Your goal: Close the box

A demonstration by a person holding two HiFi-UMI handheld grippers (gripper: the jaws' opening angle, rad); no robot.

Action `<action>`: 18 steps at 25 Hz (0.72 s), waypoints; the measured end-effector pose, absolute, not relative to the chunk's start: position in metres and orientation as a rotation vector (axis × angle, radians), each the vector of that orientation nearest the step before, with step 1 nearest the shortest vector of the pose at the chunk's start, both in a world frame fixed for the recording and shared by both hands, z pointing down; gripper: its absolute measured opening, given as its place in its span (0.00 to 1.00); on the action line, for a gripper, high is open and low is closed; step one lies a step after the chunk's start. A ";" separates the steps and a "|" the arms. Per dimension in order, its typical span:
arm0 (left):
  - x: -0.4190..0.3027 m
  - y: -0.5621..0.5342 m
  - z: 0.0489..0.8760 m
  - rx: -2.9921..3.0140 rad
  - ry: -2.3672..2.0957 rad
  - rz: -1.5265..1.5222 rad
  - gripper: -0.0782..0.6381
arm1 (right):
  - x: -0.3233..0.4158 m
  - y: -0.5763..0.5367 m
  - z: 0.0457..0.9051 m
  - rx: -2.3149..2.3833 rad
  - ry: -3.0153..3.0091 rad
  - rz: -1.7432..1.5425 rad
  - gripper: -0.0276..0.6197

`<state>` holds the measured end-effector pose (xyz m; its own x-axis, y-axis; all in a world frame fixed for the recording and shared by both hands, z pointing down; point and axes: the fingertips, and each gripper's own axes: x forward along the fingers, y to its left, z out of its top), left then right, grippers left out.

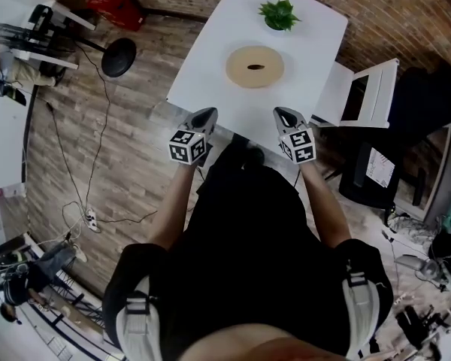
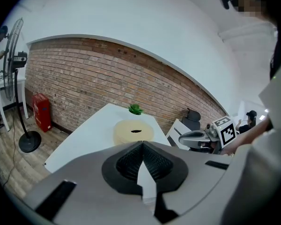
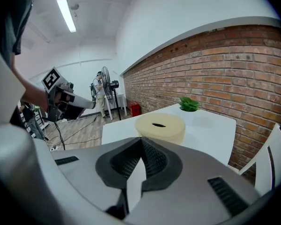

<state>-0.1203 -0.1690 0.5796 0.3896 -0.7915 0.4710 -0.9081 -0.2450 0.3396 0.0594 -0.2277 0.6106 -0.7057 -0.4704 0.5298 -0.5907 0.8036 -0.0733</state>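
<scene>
In the head view the round beige box (image 1: 255,67) sat in the middle of the white table (image 1: 210,59), with a small green plant (image 1: 279,13) well beyond it near the far edge. The left gripper (image 1: 207,114) and right gripper (image 1: 284,116) hung side by side over the table's near edge. Both were short of the box and pointed towards it, one on each flank, probably so they could come in on the lid from both sides.

In the left gripper view the ribbed pads met at the tips with nothing between them, so that gripper was closed and empty. The box lay ahead of the jaws and apart from them, its slotted top facing up (the lid looked to be on, though I could not tell whether it was seated all round).

In the right gripper view the jaws were likewise pressed together on nothing. The box stood straight ahead, clear of the tips, with the plant behind it by the brick wall. Closed jaws would suit pressing down on a lid rather than pinching it.
</scene>
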 end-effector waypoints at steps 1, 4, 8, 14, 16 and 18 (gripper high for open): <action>-0.120 -0.166 0.580 2.085 -1.456 0.271 0.14 | 0.060 -0.227 0.610 0.787 -2.493 0.324 0.04; -0.120 -0.159 0.581 2.075 -1.470 0.267 0.14 | 0.062 -0.224 0.612 0.778 -2.494 0.315 0.04; -0.117 -0.150 0.584 2.069 -1.488 0.278 0.14 | 0.067 -0.221 0.614 0.772 -2.491 0.302 0.04; -0.113 -0.142 0.586 2.081 -1.501 0.305 0.14 | 0.054 -0.217 0.612 0.743 -2.511 0.283 0.04; -0.112 -0.140 0.584 2.082 -1.503 0.304 0.14 | 0.049 -0.213 0.610 0.741 -2.520 0.293 0.04; -0.111 -0.137 0.584 2.079 -1.504 0.301 0.14 | 0.046 -0.211 0.610 0.739 -2.528 0.299 0.04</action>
